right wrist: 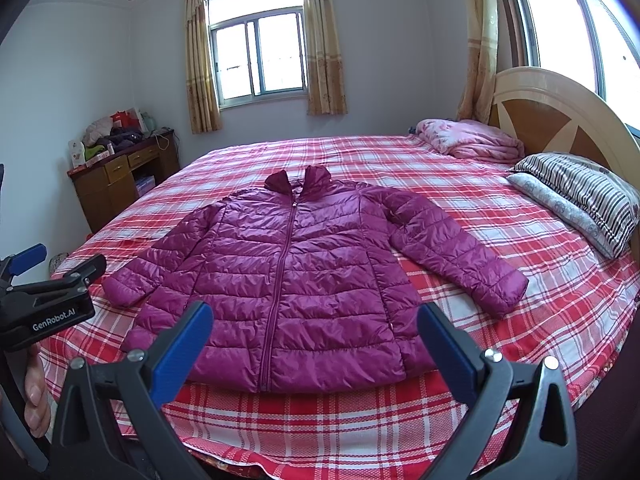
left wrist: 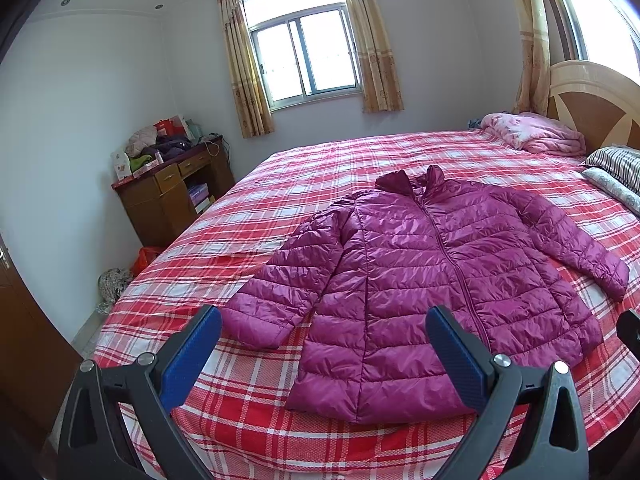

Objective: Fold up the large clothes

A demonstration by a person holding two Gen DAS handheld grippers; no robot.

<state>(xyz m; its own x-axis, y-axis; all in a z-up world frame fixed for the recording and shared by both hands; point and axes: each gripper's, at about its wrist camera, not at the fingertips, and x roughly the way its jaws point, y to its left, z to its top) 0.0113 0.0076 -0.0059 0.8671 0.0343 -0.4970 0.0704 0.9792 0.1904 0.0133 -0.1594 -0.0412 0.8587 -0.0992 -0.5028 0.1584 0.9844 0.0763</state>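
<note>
The left gripper covers part of the jacket hem in the left wrist view. The right gripper covers both lower corners of that hem. The desk carries a pile whose items are too small to identify. Frame edges cut off the headboard.

Each tool is built from black plastic arms carrying flat blue ribbed pads, with round silver screws set at the joints: the left tool and the right tool. White "GenRobot.AI" lettering is printed on the left tool's black body. Bare fingers with pale nails are seen.
</note>
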